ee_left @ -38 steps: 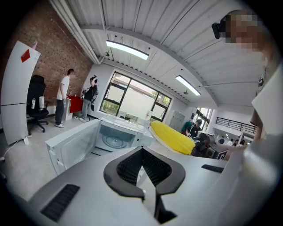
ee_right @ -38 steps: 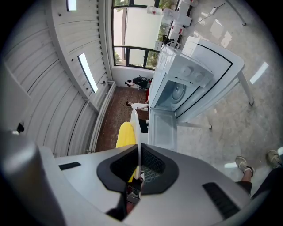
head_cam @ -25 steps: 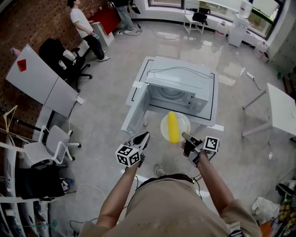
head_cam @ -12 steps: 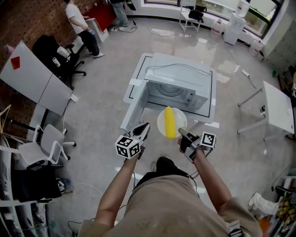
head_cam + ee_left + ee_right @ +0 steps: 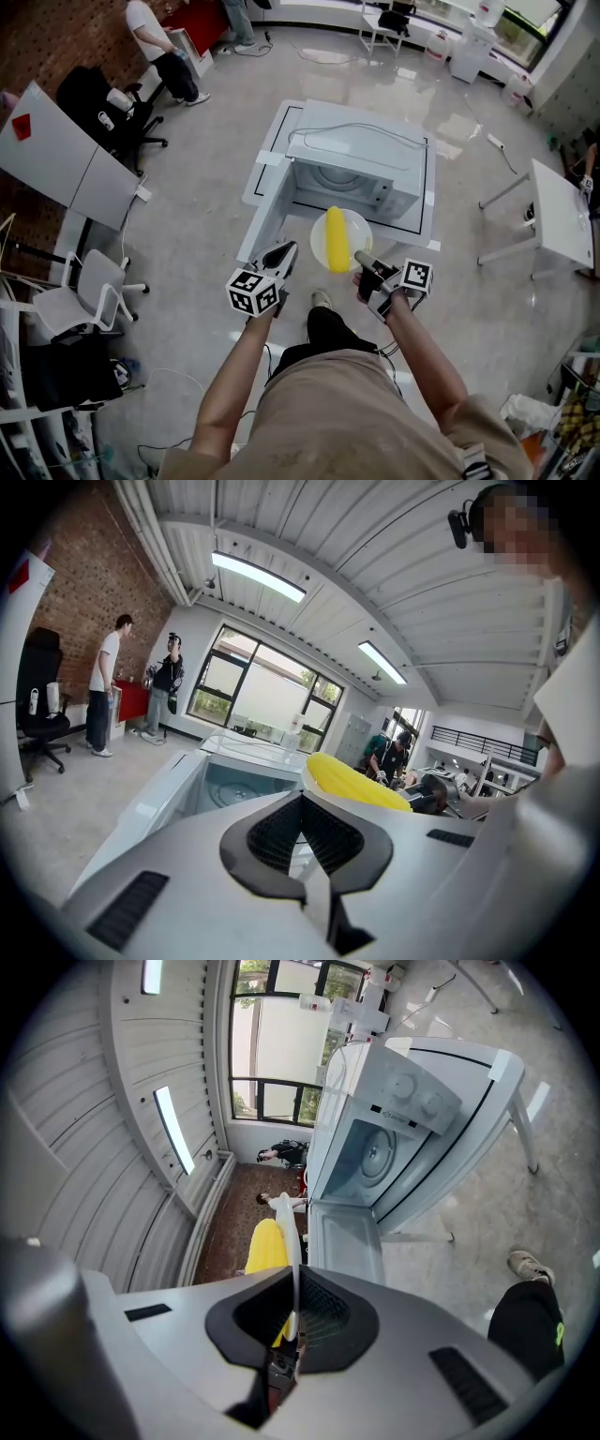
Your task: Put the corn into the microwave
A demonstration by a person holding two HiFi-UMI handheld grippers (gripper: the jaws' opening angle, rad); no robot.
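Right gripper (image 5: pixel 364 263): jaws clamped on the near rim of the plate (image 5: pixel 362 231); the rim runs edge-on between the pads.
Corn (image 5: pixel 335 239): lies on the plate, just beyond the right fingertips, pointing lengthwise away from them.
Left gripper (image 5: pixel 284 253): jaws together, nothing between them; tips just left of the plate, not touching.
Microwave (image 5: pixel 361 155): ahead of both fingertips; door (image 5: pixel 267 211) open, swung out on the left gripper's side.

The right tongs (image 5: pixel 361 258) pinch the rim of a white plate (image 5: pixel 359 230) carrying corn (image 5: pixel 334 240), before the open microwave (image 5: pixel 361 155); left tongs (image 5: pixel 285 251) alongside.
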